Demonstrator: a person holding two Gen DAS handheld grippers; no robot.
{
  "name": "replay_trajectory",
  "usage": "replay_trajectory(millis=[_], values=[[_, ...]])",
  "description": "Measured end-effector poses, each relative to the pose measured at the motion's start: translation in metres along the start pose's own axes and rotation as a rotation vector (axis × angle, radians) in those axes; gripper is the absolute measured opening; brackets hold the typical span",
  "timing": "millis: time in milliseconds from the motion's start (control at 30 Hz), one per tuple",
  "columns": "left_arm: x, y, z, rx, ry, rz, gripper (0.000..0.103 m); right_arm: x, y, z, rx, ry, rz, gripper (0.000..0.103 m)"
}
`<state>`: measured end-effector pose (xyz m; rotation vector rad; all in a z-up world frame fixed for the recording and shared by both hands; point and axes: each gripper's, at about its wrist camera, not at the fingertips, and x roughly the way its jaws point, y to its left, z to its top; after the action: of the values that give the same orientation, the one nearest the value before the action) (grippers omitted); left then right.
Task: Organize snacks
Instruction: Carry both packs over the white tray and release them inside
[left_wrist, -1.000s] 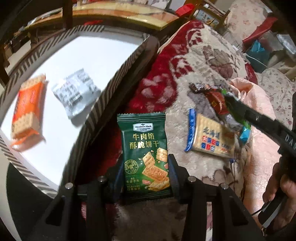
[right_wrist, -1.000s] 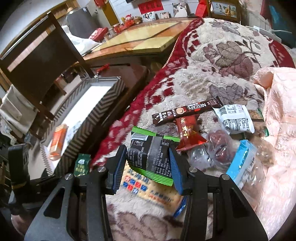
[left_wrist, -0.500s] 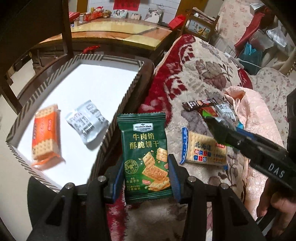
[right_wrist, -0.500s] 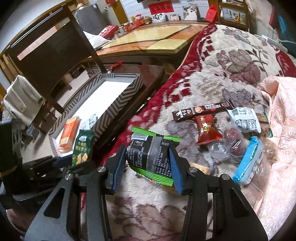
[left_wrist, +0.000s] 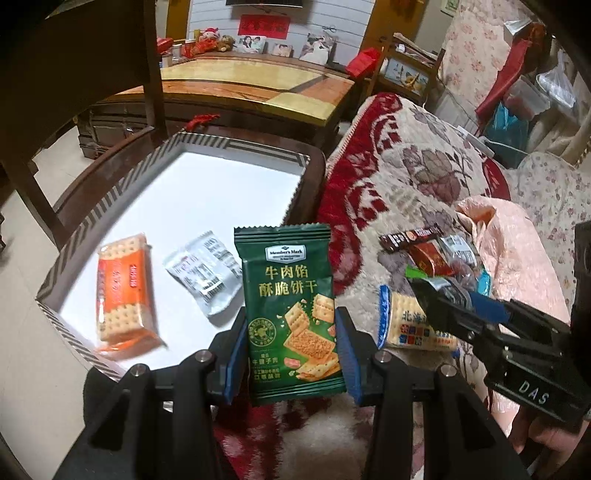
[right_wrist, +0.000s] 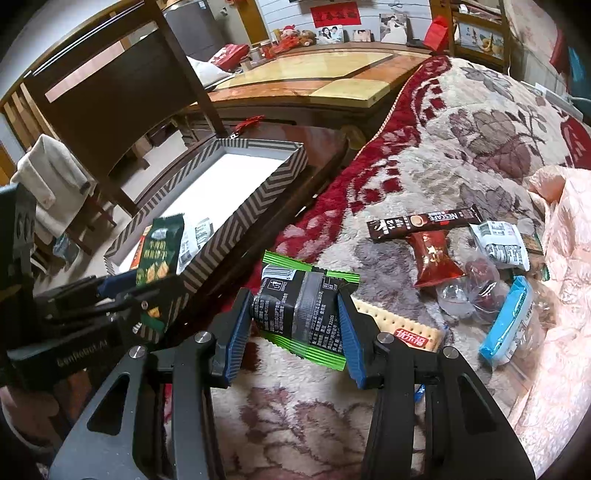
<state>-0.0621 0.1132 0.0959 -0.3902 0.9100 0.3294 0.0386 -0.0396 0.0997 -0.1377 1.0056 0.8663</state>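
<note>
Left wrist view: left claw (left_wrist: 290, 363) clamped on green cracker packet (left_wrist: 291, 310), now nearer the striped box (left_wrist: 62, 314); right claw (right_wrist: 295, 334) gripping black snack (right_wrist: 301, 310).

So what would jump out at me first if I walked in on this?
Probably the two tongs, each clamped on a snack: the left tongs hold a green cracker packet upright beside the striped box, the right tongs a black and green packet. Then the heap of loose snacks on the flowery blanket.
</note>
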Motion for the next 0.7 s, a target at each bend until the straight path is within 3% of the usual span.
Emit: replay_trajectory(millis=[700], values=[[-0.009, 0.051, 0.016, -0.089, -0.032, 0.057, 0.046, 0.010, 0.025, 0.010, -0.057, 0.017, 0.021, 0.044]])
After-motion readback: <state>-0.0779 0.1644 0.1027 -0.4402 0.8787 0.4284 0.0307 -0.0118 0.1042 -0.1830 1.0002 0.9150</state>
